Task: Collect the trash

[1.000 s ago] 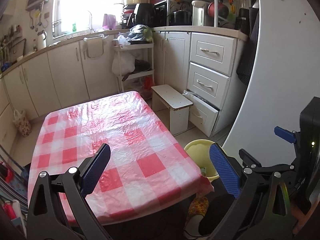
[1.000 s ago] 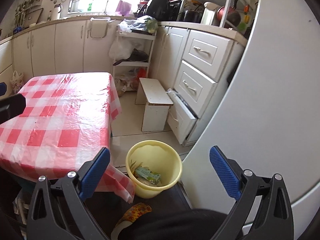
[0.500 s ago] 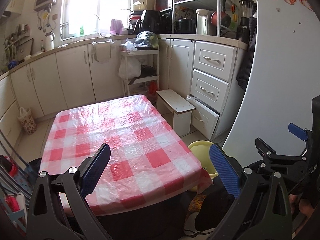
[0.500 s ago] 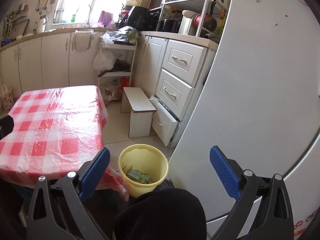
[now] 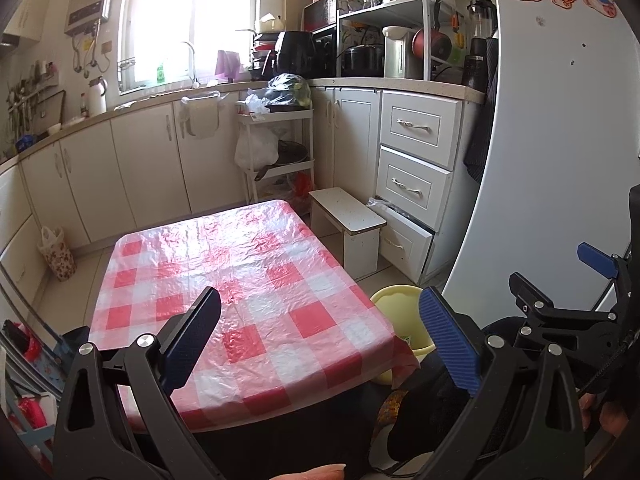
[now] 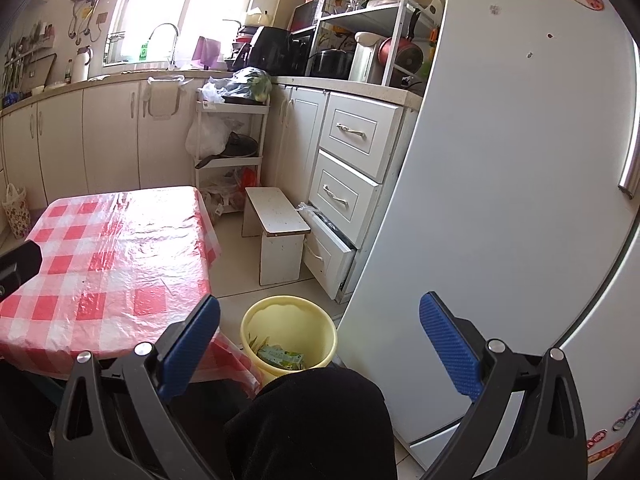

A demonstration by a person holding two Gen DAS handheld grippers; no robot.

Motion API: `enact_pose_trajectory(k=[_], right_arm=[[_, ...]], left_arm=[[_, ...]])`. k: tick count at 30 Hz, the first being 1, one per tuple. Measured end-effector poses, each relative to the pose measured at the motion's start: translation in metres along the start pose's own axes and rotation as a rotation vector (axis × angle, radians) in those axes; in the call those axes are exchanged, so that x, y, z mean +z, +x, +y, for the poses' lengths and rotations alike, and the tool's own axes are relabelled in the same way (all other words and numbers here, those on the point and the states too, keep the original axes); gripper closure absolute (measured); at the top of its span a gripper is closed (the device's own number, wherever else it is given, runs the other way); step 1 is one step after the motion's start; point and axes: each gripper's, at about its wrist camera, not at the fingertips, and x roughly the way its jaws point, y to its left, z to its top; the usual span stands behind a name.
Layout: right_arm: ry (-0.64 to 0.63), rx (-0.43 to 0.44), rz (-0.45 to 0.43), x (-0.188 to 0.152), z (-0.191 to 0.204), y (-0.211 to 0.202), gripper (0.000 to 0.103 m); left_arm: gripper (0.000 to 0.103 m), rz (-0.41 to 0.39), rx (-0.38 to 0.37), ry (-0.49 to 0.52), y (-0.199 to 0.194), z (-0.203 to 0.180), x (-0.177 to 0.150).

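Observation:
A yellow bin (image 6: 290, 334) stands on the floor between the table and the fridge, with a green carton (image 6: 280, 358) and other scraps inside. In the left wrist view only the rim of the yellow bin (image 5: 394, 298) shows past the table corner. The red-and-white checked tablecloth (image 5: 240, 280) has nothing lying on it. My left gripper (image 5: 320, 342) is open above the table's near edge, holding nothing. My right gripper (image 6: 320, 348) is open and empty, above the bin and a dark-clad knee (image 6: 316, 420). The right gripper (image 5: 568, 292) also shows at the right of the left wrist view.
A white fridge (image 6: 500, 200) fills the right side. A small white stool (image 6: 278, 226) stands beside a drawer unit whose bottom drawer (image 6: 328, 256) is pulled out. A white rack (image 5: 280, 160) with bags stands against the cabinets. A patterned slipper (image 5: 390, 406) lies by the bin.
Both grippers have risen and drawn back, so the table and bin look smaller and lower. Both stay open and empty. The dark-clad knee has come into the right wrist view.

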Motion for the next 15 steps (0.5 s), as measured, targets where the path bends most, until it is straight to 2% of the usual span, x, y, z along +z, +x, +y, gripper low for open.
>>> enact_pose_trajectory(k=[6, 15], right_arm=[[-0.016, -0.051, -0.022, -0.001, 0.004, -0.006, 0.007], [0.018, -0.029, -0.032, 0.001, -0.001, -0.014, 0.007]], left_arm=[[0.007, 0.001, 0.000, 0.002, -0.002, -0.002, 0.000], [0.007, -0.005, 0.001, 0.006, -0.004, -0.005, -0.002]])
